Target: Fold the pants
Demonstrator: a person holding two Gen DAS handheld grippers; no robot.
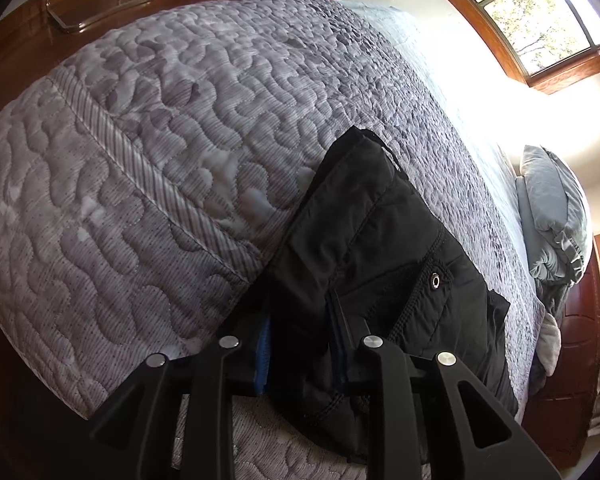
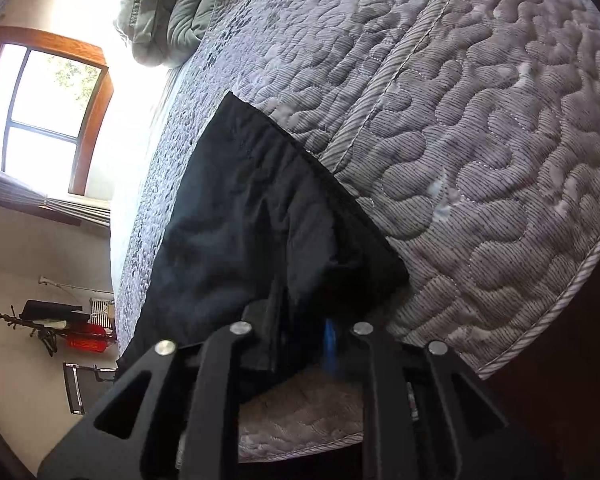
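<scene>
Black pants [image 1: 384, 252] lie folded on a grey quilted bed cover [image 1: 160, 132]; a metal snap on a pocket shows in the left wrist view. My left gripper [image 1: 300, 332] is closed on a thick bunch of the pants' near edge, with blue pads on either side of the fabric. In the right wrist view the same pants [image 2: 252, 216] stretch away across the cover [image 2: 480, 140]. My right gripper [image 2: 300, 332] is closed on their near edge, with a blue pad showing at the right finger.
Grey-green pillows [image 1: 556, 216] sit at the bed's head, also in the right wrist view [image 2: 168, 4]. Wooden floor and a metal chair base [image 1: 96, 4] lie beyond the bed. Windows [image 2: 48, 112] are on the wall. A coat rack [image 2: 56, 328] stands by the wall.
</scene>
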